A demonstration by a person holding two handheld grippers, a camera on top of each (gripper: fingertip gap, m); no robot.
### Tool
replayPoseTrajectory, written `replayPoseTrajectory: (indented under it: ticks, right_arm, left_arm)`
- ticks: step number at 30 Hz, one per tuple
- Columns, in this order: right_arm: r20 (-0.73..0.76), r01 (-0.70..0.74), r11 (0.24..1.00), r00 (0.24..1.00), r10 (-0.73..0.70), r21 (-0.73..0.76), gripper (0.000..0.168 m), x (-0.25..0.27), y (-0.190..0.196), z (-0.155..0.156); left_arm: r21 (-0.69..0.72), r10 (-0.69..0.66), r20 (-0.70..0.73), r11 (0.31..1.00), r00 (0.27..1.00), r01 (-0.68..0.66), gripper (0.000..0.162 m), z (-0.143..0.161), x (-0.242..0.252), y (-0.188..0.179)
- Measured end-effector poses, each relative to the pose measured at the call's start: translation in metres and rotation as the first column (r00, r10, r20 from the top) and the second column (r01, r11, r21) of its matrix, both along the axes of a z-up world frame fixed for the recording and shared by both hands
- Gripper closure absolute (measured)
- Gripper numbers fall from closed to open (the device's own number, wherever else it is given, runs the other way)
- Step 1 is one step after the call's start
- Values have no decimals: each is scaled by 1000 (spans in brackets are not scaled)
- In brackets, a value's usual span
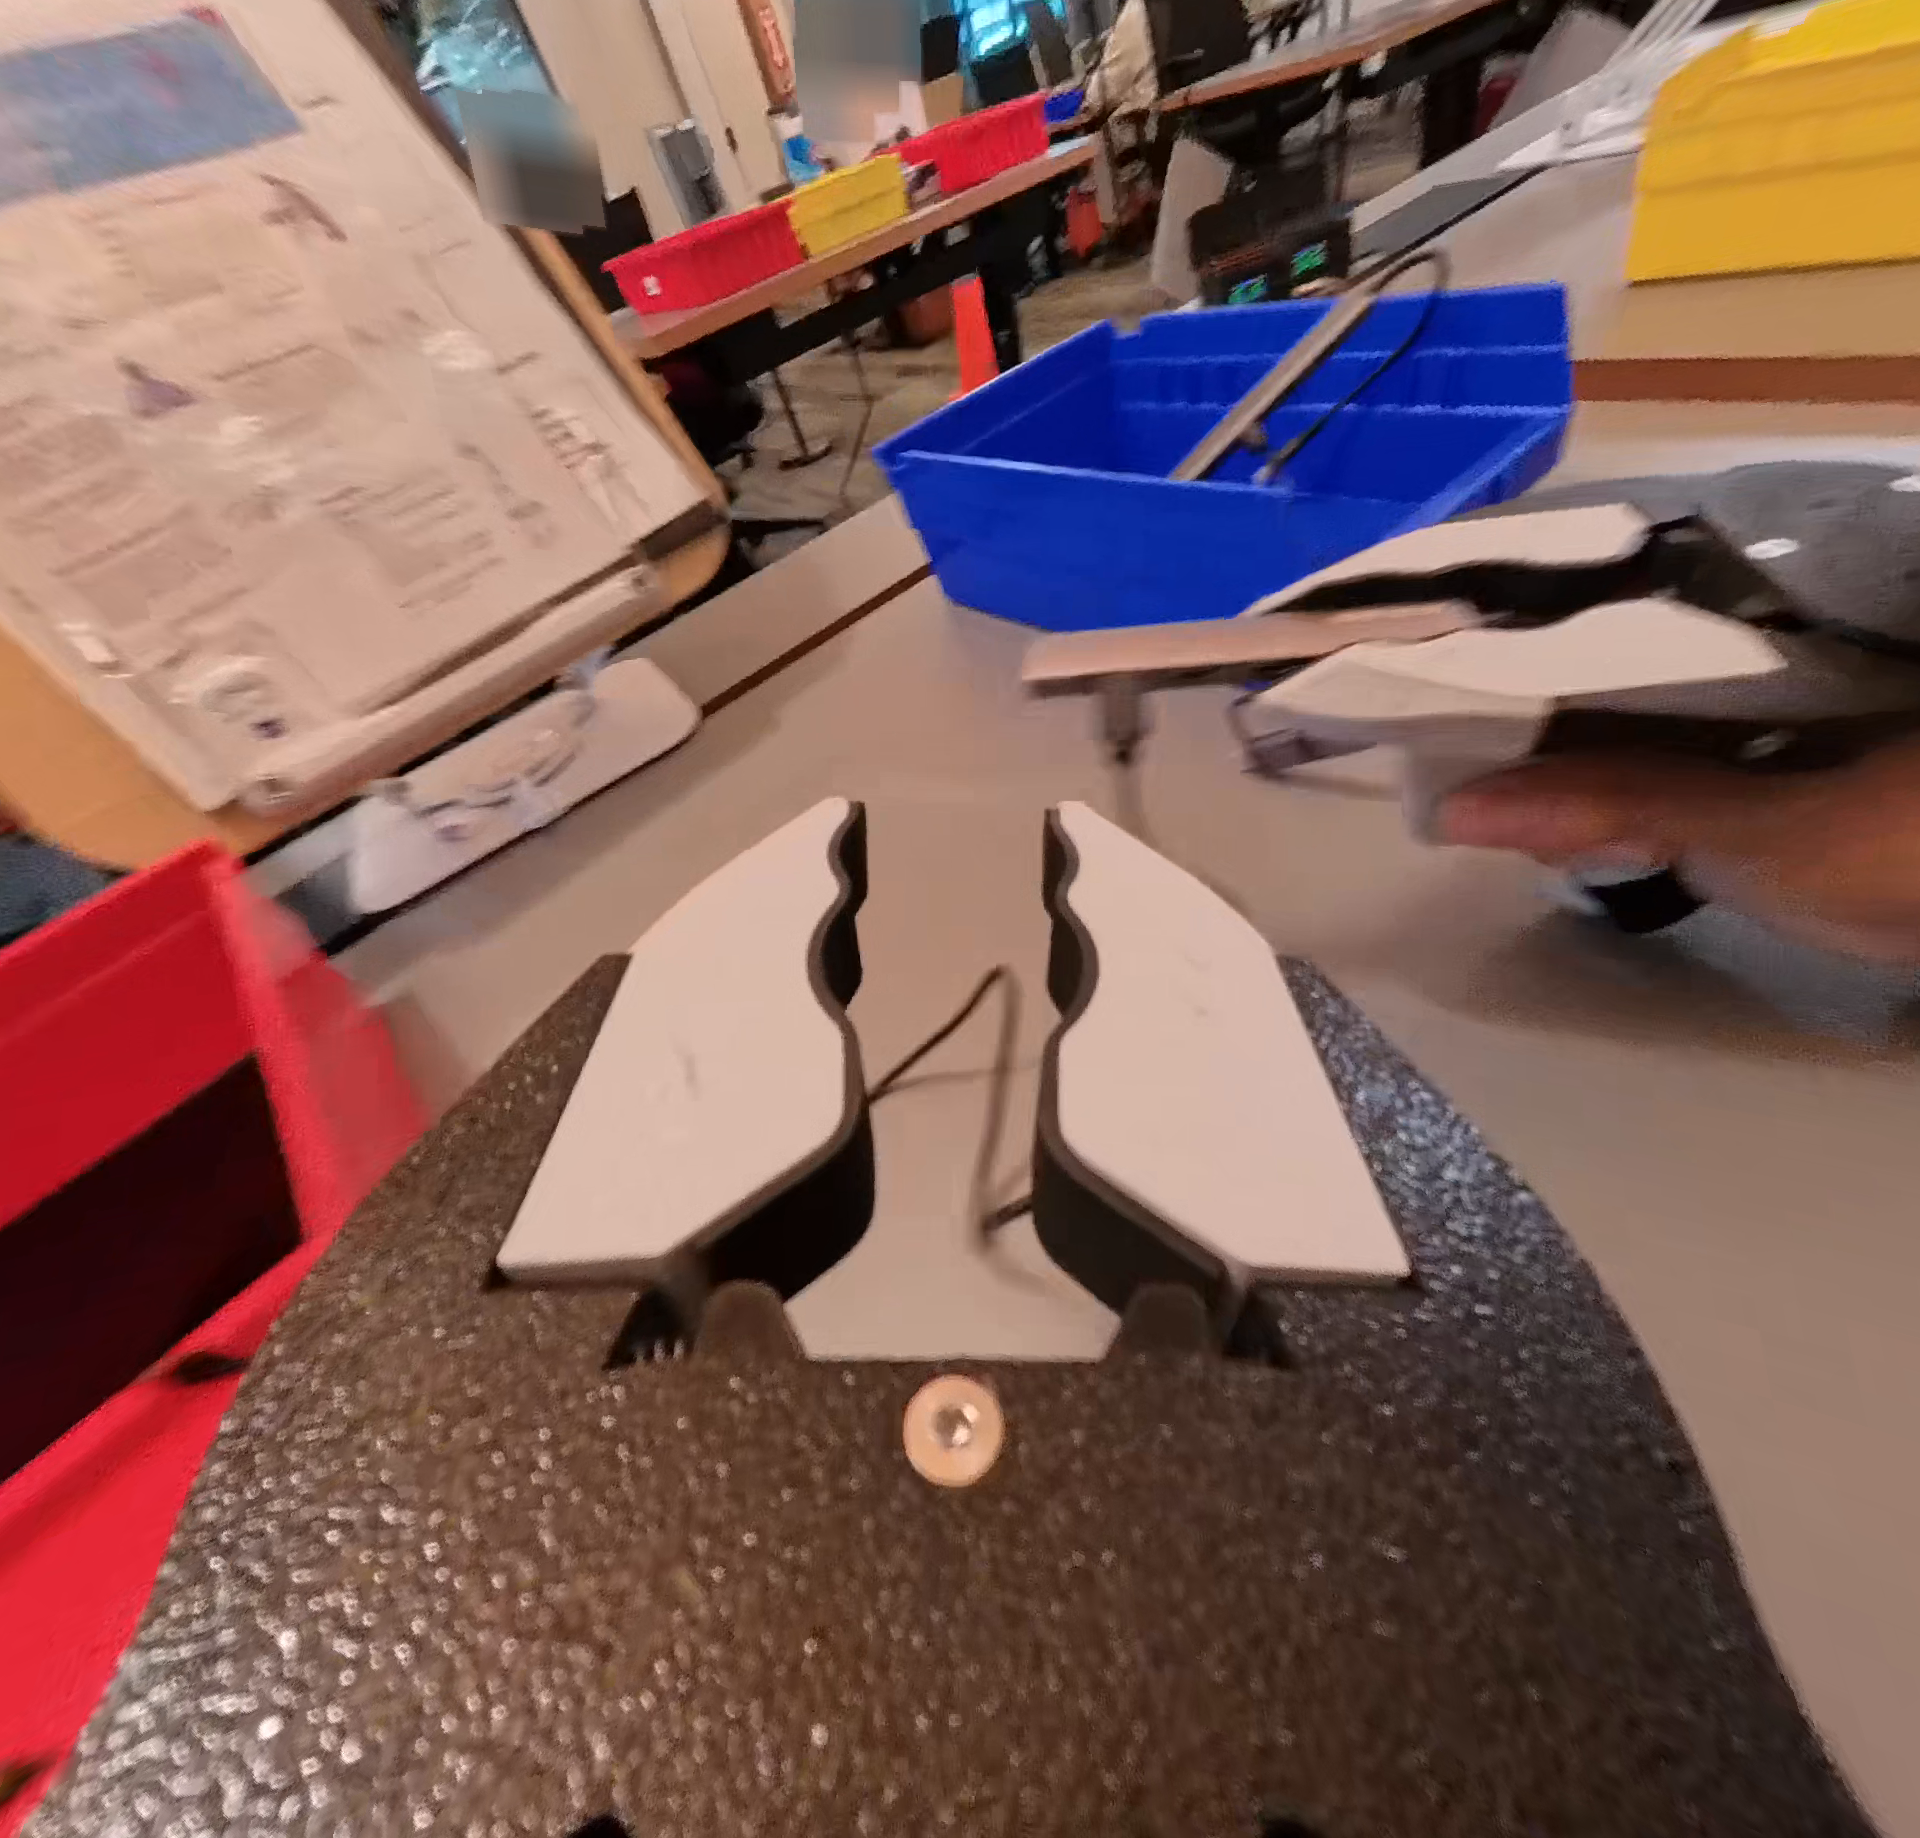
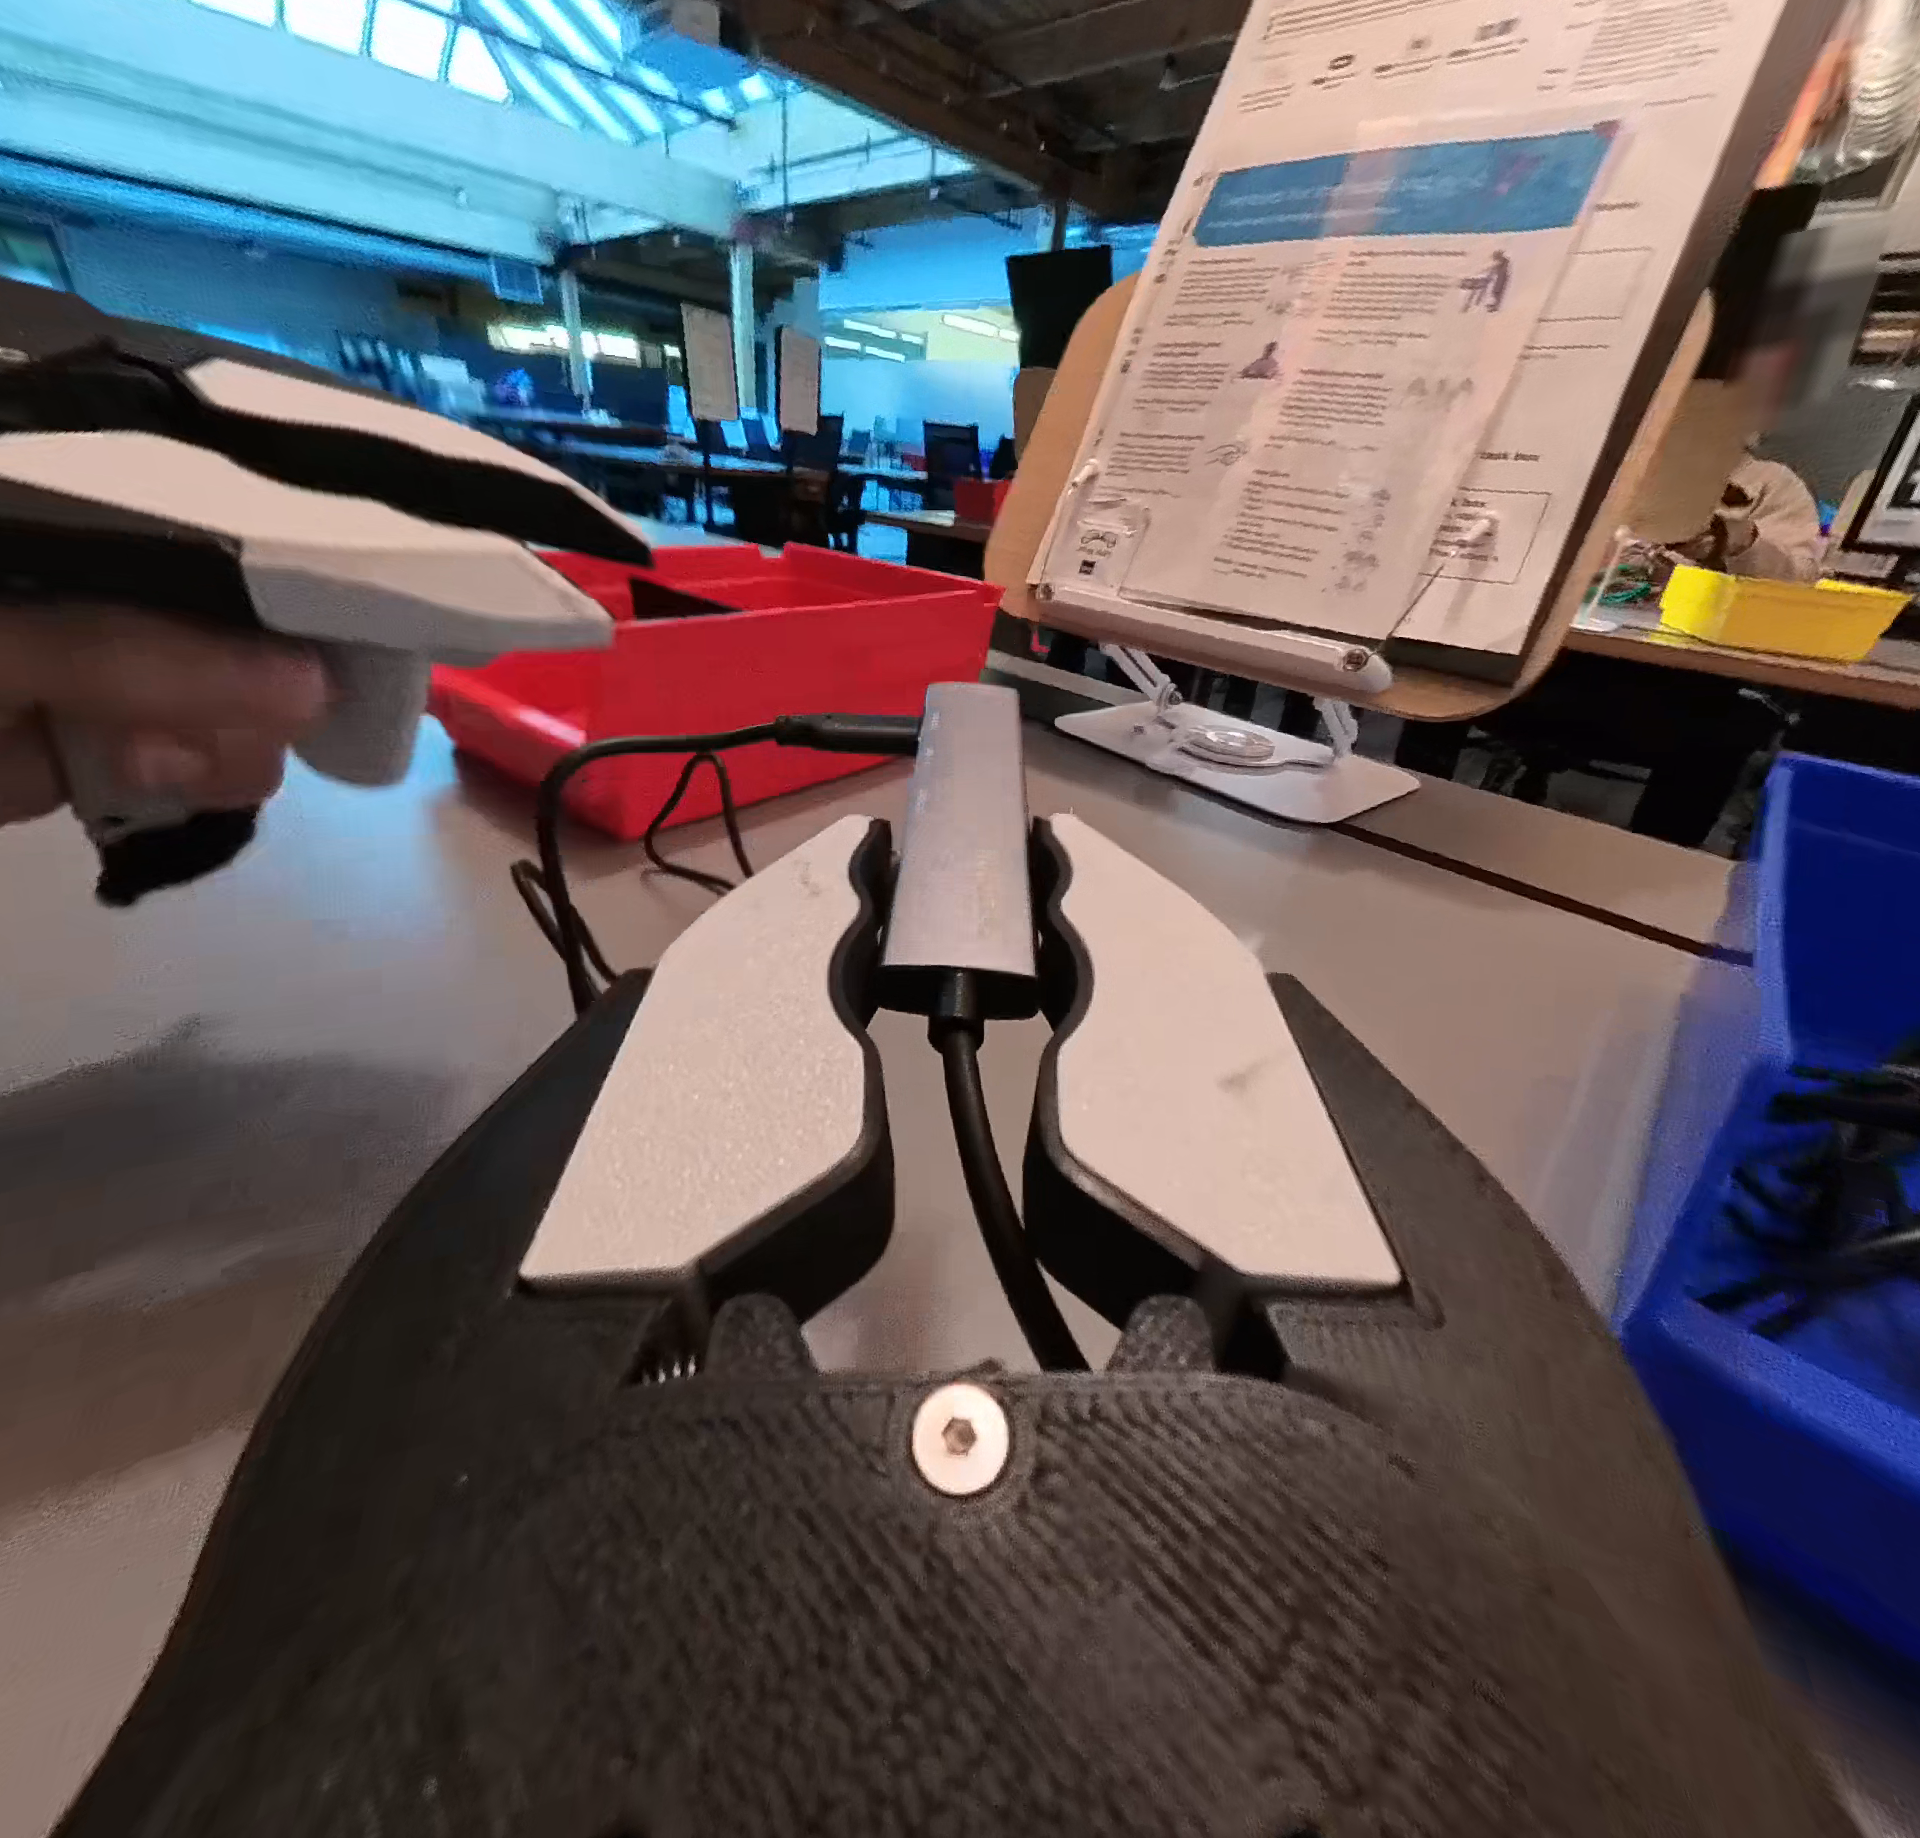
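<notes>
Across the grey table point(image 2: 312, 1009), a paper-covered document stand point(image 2: 1340, 334) rose at the far edge, with a red bin point(image 2: 727, 666) to its left and a blue bin point(image 1: 1195, 500) to its right. Between the bins, the right gripper point(image 2: 958, 832) clamped a slim grey USB hub point(image 2: 966, 853), its black cable point(image 2: 582, 832) trailing onto the table. Just beside it, the left gripper point(image 1: 951, 822) hovered with jaws parted, holding nothing.

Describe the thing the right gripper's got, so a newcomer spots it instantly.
On the grey table, between the red bin and blue bin, find the right gripper. Clamped between its fingers: a slim grey USB hub, black cables at both ends.
</notes>
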State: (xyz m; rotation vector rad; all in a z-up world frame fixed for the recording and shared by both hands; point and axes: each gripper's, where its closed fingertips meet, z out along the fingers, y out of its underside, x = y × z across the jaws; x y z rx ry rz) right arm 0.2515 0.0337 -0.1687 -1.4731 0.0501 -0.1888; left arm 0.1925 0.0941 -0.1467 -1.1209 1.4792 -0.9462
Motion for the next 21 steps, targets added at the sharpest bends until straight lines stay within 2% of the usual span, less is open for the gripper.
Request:
replayPoseTrajectory:
  ticks: [2,5,7,9,12,13,15,16,18,19,20,21]
  right_arm:
    - [-68,-18,999,997,20,41,142,6,-5,3]
    - [-149,-35,993,987,52,114,142,15,-13,9]
    - [-183,-27,990,982,51,135,143,20,-16,10]
    - [-174,-47,991,982,68,123,143,17,-14,9]
    - [-127,-59,995,990,68,78,142,10,-8,6]
    - [-113,-62,996,991,70,66,142,8,-7,5]
    - [-94,-69,996,993,74,55,142,5,-5,4]
    - [-90,-82,995,992,87,53,142,3,-5,4]
    - [-90,-75,995,993,81,60,142,4,-6,5]
    - [-90,-79,995,992,84,62,142,3,-6,5]
    - [-88,-94,994,991,99,62,142,2,-6,5]
    - [-86,-103,993,990,108,64,142,0,-6,5]
  left_arm:
    - [34,59,-53,998,997,-57,128,12,-13,40]
    - [65,188,-205,982,961,-178,126,15,-37,122]
    - [46,281,-346,958,895,-283,124,5,-53,178]
    - [-45,319,-506,918,802,-393,118,-16,-63,219]
    - [-215,253,-625,854,739,-474,120,-49,-56,248]
    - [-241,260,-657,817,708,-524,114,-61,-53,259]
    - [-285,219,-733,761,644,-583,114,-86,-45,268]
    - [-271,225,-763,739,606,-616,111,-97,-41,274]
    - [-200,272,-812,703,517,-683,93,-119,-37,287]
    - [-174,272,-841,682,467,-711,92,-130,-37,290]
    - [-154,267,-865,664,425,-731,92,-140,-37,292]
    - [-129,297,-862,657,412,-743,105,-142,-35,297]
